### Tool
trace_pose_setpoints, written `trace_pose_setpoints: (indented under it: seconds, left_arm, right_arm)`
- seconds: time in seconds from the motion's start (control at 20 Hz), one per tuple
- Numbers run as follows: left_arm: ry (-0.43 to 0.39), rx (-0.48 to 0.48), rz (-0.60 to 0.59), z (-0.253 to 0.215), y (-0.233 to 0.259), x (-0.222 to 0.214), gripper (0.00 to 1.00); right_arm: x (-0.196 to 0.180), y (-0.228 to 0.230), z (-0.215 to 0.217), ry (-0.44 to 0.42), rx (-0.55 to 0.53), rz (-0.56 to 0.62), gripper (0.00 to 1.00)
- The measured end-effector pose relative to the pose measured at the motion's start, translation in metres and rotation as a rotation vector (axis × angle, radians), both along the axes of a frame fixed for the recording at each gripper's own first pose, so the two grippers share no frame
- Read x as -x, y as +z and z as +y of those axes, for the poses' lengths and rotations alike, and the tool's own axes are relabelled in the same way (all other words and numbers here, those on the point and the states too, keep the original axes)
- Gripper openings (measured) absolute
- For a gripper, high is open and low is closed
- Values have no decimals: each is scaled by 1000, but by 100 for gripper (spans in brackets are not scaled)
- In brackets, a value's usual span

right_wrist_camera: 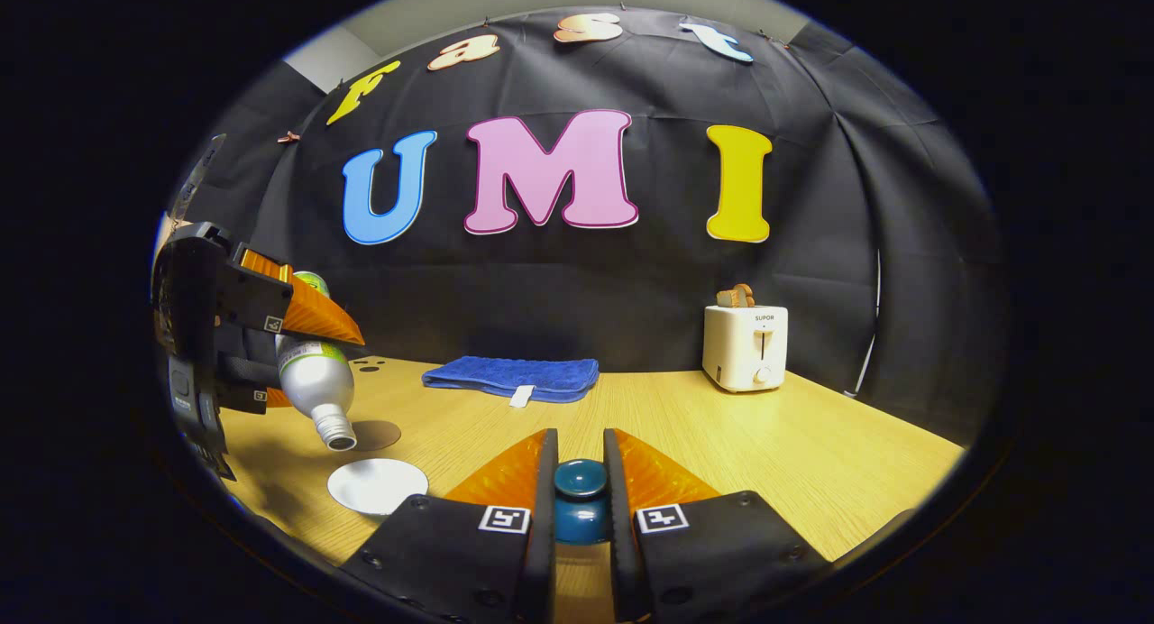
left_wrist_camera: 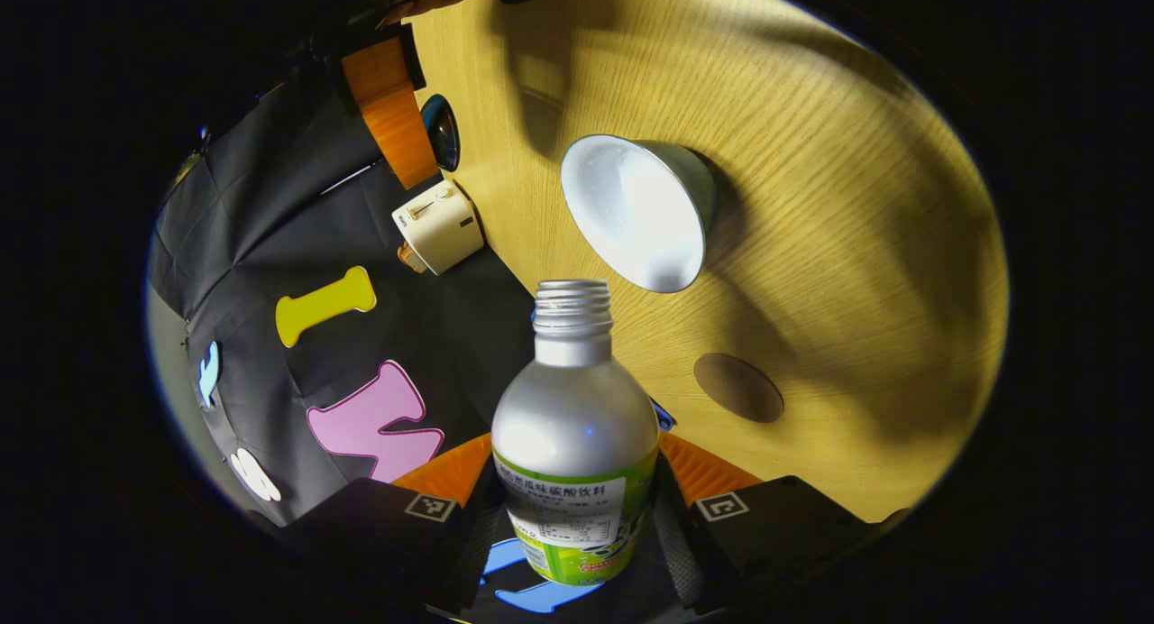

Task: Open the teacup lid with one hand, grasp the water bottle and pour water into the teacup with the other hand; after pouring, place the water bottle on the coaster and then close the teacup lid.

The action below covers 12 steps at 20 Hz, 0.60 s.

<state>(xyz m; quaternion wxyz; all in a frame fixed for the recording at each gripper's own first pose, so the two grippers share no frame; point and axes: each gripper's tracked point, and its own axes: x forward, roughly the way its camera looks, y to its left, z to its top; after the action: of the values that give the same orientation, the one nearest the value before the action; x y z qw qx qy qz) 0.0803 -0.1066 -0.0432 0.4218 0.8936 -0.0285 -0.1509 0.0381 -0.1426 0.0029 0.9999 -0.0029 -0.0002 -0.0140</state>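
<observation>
Two grippers in use over a wooden table point(right_wrist_camera: 766, 444). Left gripper point(left_wrist_camera: 577, 516): jaws closed on the water bottle point(left_wrist_camera: 574, 444), one finger pressing each side of the labelled body. Bottle uncapped, threaded neck pointing toward the teacup point(left_wrist_camera: 636, 211). In the right gripper view the same bottle point(right_wrist_camera: 315, 380) is tilted, mouth down, held above the table just over the cup's white open top point(right_wrist_camera: 377, 485), near the table's left edge. No water stream can be made out. Whether the cup holds water: cannot tell.

Right gripper point(right_wrist_camera: 580, 502): jaws closed on the knob of the teacup lid point(right_wrist_camera: 580, 493), dark blue-green, lid held off the cup and to its right.

Coaster point(left_wrist_camera: 738, 388): brown round disc, flat on the table just beside the cup, bare. In the right gripper view it lies just behind the bottle's mouth point(right_wrist_camera: 377, 435).

Along the table's far edge: folded blue towel point(right_wrist_camera: 512, 376) near the middle, white toaster point(right_wrist_camera: 745, 346) toward the far right corner, bread in its slot.
</observation>
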Motion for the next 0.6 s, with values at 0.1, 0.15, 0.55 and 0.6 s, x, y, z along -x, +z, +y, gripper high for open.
trace_pose_setpoints:
  seconds: [0.1,0.15,0.55,0.6]
  left_arm:
    - [-1,10,2,-1,0,0,81]
    - [-3,22,2,-1,-1,0,81]
    - [25,503,-22,-3,5,19,81]
    - [31,612,-31,-5,8,22,81]
  right_arm:
    - [0,0,0,0,0,0,28]
    - [0,0,0,0,0,0,28]
    - [0,0,0,0,0,0,28]
    - [0,0,0,0,-1,0,28]
